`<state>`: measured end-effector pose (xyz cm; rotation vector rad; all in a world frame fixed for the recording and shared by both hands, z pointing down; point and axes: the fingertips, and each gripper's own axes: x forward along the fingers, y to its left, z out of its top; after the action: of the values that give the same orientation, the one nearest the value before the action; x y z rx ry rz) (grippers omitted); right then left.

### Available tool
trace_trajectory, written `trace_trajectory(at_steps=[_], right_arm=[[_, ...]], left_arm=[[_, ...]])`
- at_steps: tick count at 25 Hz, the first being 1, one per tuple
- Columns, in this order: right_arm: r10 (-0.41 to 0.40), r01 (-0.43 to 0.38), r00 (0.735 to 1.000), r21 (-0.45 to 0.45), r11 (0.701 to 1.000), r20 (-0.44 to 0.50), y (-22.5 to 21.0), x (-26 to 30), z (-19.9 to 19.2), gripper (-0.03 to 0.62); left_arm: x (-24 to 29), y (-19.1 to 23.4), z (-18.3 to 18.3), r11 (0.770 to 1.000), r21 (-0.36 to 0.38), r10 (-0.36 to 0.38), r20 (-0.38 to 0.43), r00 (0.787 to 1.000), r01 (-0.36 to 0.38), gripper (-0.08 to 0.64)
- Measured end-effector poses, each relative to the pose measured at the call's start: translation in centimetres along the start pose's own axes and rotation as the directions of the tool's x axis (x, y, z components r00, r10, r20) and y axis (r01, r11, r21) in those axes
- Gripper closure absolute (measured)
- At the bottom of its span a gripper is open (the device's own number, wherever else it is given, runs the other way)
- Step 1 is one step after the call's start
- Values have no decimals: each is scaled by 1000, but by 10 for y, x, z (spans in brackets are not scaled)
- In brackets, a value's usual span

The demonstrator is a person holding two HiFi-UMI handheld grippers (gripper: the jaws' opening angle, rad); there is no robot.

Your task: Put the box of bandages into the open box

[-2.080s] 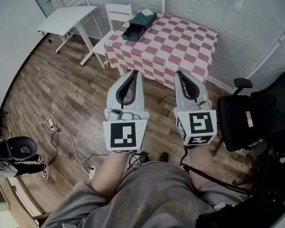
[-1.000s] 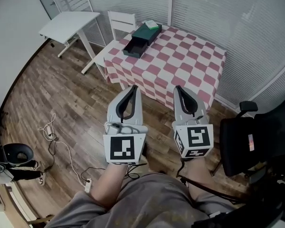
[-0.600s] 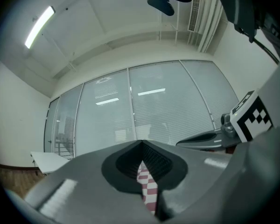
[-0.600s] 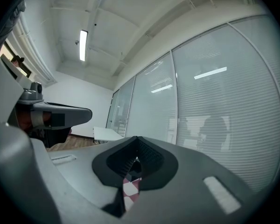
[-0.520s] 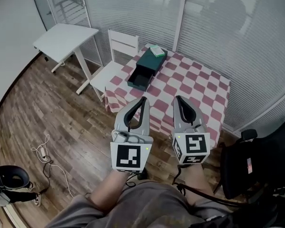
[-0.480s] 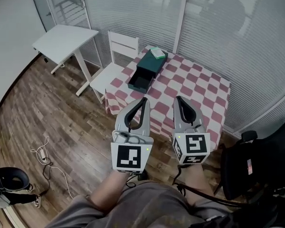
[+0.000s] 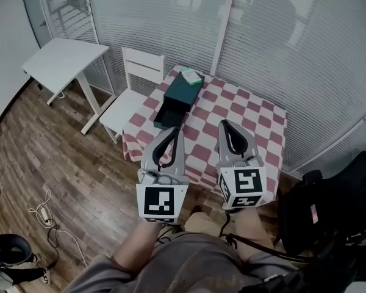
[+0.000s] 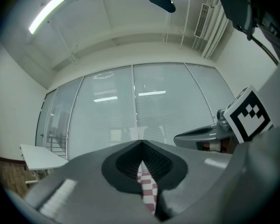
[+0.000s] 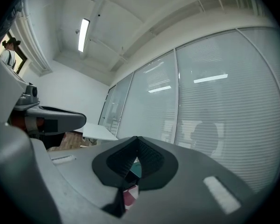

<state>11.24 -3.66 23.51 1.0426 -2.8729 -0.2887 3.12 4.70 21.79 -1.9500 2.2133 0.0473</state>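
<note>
A dark green open box (image 7: 174, 106) with its drawer pulled out lies at the far left corner of the red-and-white checked table (image 7: 232, 124). A pale green box of bandages (image 7: 191, 76) rests on its far end. My left gripper (image 7: 172, 132) and right gripper (image 7: 225, 124) are held side by side in front of me, short of the table, both shut and empty. In the left gripper view the jaws meet at the tip (image 8: 142, 143) with checked cloth showing below. In the right gripper view the jaws (image 9: 137, 139) touch, with a sliver of green box behind.
A white chair (image 7: 133, 90) stands at the table's left side, with a white side table (image 7: 58, 60) further left. A black office chair (image 7: 329, 212) is at my right. Cables (image 7: 49, 215) lie on the wooden floor. Glass walls with blinds close the room behind the table.
I have moved closer to the checked table; it and the green box sit nearer and lower in the head view. Both grippers stay shut and side by side.
</note>
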Motion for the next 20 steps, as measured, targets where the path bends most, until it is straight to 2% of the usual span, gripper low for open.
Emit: trace_trajectory(at_steps=[8,15,20], right_arm=[[13,-12,999,23,1000,-37,-16,54,-25,565],[28,-26,999,38,999,-44,-50,119,-38,564],[52,-46,997,91,995,-61,-85,174,-70,561]], left_arm=[[48,24,-26,1000,-3,13,-38,999,-14,560],[122,39,-57,1000,-9,5,-92,996,-5,560],[189,38,-82,1000,14,-3,-125,992,5,560]])
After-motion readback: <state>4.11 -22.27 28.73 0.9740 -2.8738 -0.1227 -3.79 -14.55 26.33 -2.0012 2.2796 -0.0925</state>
